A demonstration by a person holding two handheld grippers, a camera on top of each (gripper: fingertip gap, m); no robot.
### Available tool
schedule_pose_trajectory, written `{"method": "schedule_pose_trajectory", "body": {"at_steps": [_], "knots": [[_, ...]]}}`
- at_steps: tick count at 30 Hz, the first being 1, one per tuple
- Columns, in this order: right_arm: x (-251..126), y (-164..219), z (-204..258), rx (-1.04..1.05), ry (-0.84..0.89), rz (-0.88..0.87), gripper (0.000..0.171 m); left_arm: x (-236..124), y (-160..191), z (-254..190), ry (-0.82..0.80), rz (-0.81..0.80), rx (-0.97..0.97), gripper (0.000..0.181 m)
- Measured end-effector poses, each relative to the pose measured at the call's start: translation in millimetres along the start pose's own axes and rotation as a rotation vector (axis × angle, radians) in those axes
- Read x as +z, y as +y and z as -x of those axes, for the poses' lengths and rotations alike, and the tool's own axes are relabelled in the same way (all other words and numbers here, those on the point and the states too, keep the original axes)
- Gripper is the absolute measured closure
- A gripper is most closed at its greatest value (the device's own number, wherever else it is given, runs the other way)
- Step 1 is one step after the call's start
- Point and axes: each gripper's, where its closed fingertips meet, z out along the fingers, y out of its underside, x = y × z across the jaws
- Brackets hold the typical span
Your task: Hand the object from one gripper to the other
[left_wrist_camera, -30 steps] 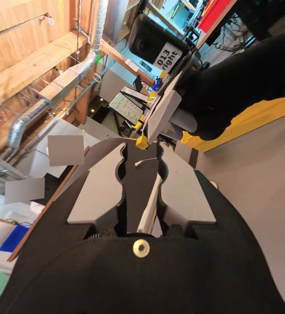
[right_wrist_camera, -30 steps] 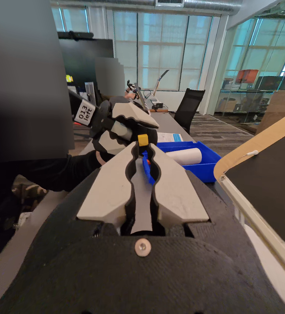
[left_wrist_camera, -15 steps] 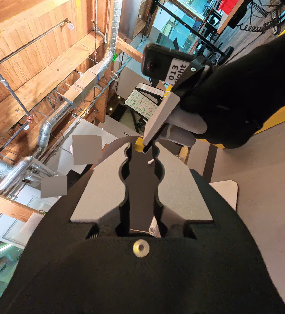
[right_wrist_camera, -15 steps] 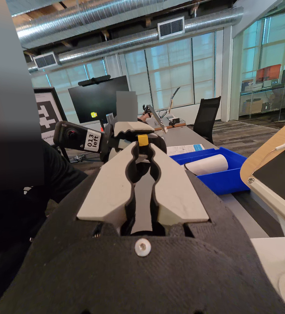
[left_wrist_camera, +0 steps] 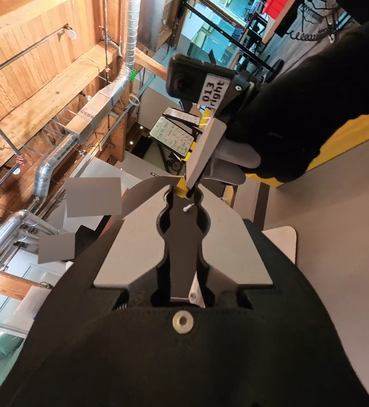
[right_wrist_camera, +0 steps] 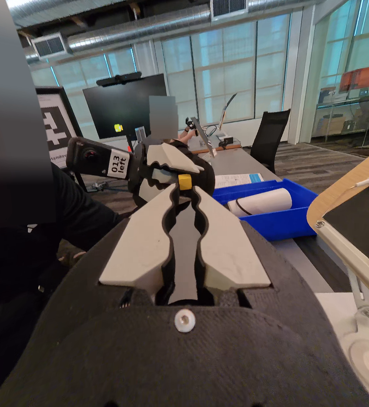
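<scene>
Grey right gripper [right_wrist_camera: 185, 189]: fingers pressed on the cube [right_wrist_camera: 184, 181], which sits at the very tips, above the table and touching nothing else.
Cube position: between the two grippers, in the air; yellow, small, one corner turned to the right wrist camera.
Left gripper [left_wrist_camera: 184, 193]: fingers spread, a clear gap between the tips; the cube [left_wrist_camera: 181, 189] lies just at the tip of one finger, inside the mouth of the gap. Whether it touches that finger cannot be told.
Left gripper, right wrist view [right_wrist_camera: 177, 176]: one finger above the cube, one below, both apart from each other.
Right gripper, left wrist view [left_wrist_camera: 189, 192]: comes in edge-on from the upper right, tips meeting the left tips.
Hand [left_wrist_camera: 289, 132]: black glove, wrapped round the right gripper handle.
Sleeve [right_wrist_camera: 73, 209]: black, behind the left gripper.
Board [right_wrist_camera: 344, 193]: tilted, wood rim, dark face, on a white stand, right of the right gripper.
Bin [right_wrist_camera: 289, 222]: blue, on the table [right_wrist_camera: 229, 158], beyond the grippers.
Roll [right_wrist_camera: 263, 200]: white, lying inside the bin.
Chair [right_wrist_camera: 269, 136]: black, at the far side of the table.
Screen [right_wrist_camera: 126, 110]: black, near the windows.
Ducts [right_wrist_camera: 135, 33]: silver, under the ceiling.
</scene>
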Motion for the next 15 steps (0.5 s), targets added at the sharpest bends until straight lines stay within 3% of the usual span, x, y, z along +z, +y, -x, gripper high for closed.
{"method": "schedule_pose_trajectory", "body": {"at_steps": [9, 15], "knots": [[-9, 22, 4, -0.004, -0.03, 0.178, 0.163, 0, 3, -27, 0.167, 0.027, 0.01, 0.168], [-13, 24, 5, 0.019, -0.036, 0.197, 0.163, 2, 4, -31, 0.181, 0.029, 0.01, 0.171]]}}
